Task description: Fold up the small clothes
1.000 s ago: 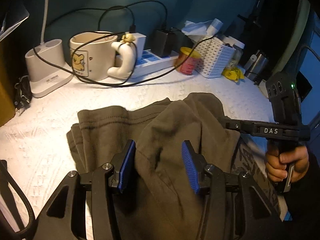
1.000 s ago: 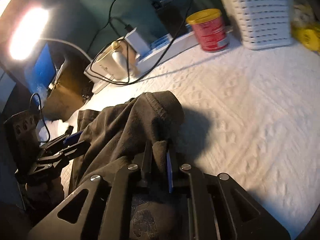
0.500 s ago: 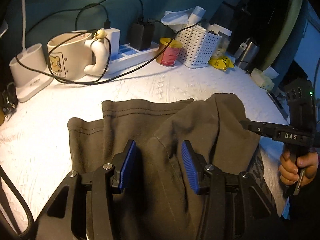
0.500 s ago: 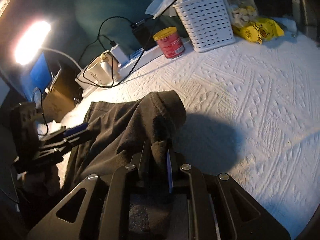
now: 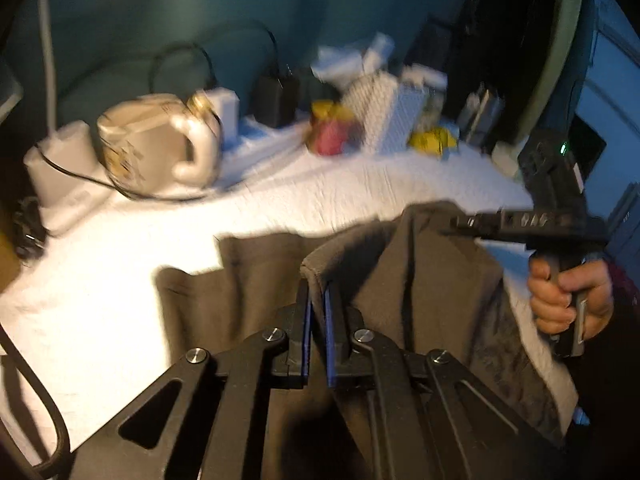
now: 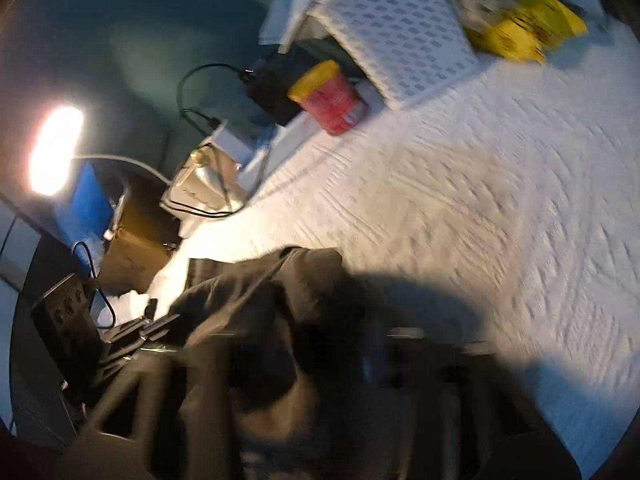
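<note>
A dark olive garment (image 5: 420,280) lies bunched on the white quilted cover (image 5: 280,200). My left gripper (image 5: 316,292) is shut on a raised fold of it near the middle, and cloth shows between the blue pads. To the right, a hand holds my right gripper (image 5: 456,222), whose tip meets the garment's lifted right edge. The right wrist view is blurred. There the garment (image 6: 260,292) drapes up into my right gripper (image 6: 332,344), whose jaws are opening with cloth still between them. The left gripper (image 6: 156,320) shows at the lower left.
Along the back wall stand a cream mug (image 5: 148,148), a power strip with black cables, a red can with a yellow lid (image 5: 332,132) and a white perforated basket (image 5: 384,112). A yellow packet (image 6: 524,32) lies by the basket. A lit lamp (image 6: 56,148) glares at left.
My left gripper's jaws have closed from wide apart onto a fold of the garment and lifted slightly. The right gripper has swung sideways with the cloth edge, and both views are now blurred.
</note>
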Demonstrator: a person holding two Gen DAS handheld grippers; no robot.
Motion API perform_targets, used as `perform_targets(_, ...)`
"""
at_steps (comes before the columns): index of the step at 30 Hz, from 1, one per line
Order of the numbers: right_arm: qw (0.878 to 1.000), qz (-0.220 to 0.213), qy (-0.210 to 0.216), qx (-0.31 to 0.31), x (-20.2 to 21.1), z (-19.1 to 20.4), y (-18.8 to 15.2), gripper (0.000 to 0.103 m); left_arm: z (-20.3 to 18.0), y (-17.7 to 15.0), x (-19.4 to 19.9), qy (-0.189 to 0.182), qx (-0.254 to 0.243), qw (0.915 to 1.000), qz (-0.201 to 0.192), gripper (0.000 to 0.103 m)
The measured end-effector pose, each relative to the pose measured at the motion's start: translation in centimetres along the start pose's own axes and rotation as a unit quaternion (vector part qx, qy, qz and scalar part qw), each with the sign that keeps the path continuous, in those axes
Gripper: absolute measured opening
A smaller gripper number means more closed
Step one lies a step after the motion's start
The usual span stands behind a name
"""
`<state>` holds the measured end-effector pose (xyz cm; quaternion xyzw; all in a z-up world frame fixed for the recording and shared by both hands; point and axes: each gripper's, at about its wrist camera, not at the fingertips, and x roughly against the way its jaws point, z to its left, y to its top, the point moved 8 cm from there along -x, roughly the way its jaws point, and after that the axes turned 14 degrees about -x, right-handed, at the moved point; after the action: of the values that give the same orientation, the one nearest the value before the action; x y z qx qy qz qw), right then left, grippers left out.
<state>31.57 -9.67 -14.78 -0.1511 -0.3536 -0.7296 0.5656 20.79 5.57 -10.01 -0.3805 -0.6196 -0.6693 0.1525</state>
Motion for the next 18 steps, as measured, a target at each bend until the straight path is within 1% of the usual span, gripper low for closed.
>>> perform_targets(3,0.999,-0.002,0.003,0.047,-0.1,2.3,0.7,0.016,1.5,0.9,1.9,0.015,0.016,0.9995,-0.022,0.004)
perform_targets(5,0.997,-0.01,0.006,0.076,0.1,4.0,1.3,0.016,2.3,1.2,2.3,0.024,0.017,0.9993,-0.024,0.004)
perform_targets(7,0.996,-0.016,0.007,0.091,0.1,4.9,1.9,0.016,3.1,0.9,1.8,0.032,0.017,0.9992,-0.015,0.004)
perform_targets(9,0.995,-0.02,0.005,0.103,-0.6,5.6,2.7,0.016,4.1,0.1,0.5,0.037,0.025,0.999,0.005,0.004)
perform_targets(12,0.993,-0.01,-0.021,0.118,-2.6,5.1,2.9,0.018,5.4,-1.9,-1.8,0.044,0.034,0.9976,0.041,0.005)
perform_targets(13,0.992,-0.003,-0.036,0.122,-3.4,4.7,2.8,0.023,5.7,-2.6,-2.3,0.044,0.042,0.9969,0.05,0.005)
perform_targets(14,0.99,-0.001,-0.056,0.126,-4.1,4.2,2.5,0.034,5.7,-2.9,-2.4,0.046,0.042,0.9967,0.052,0.005)
perform_targets(16,0.987,-0.013,-0.084,0.138,-4.3,3.5,2.1,0.043,5.5,-3.2,-2.2,0.052,0.037,0.9966,0.052,0.005)
perform_targets(18,0.984,-0.021,-0.097,0.147,-4.0,3.2,1.8,0.045,5.5,-3.1,-1.8,0.057,0.035,0.9964,0.053,0.005)
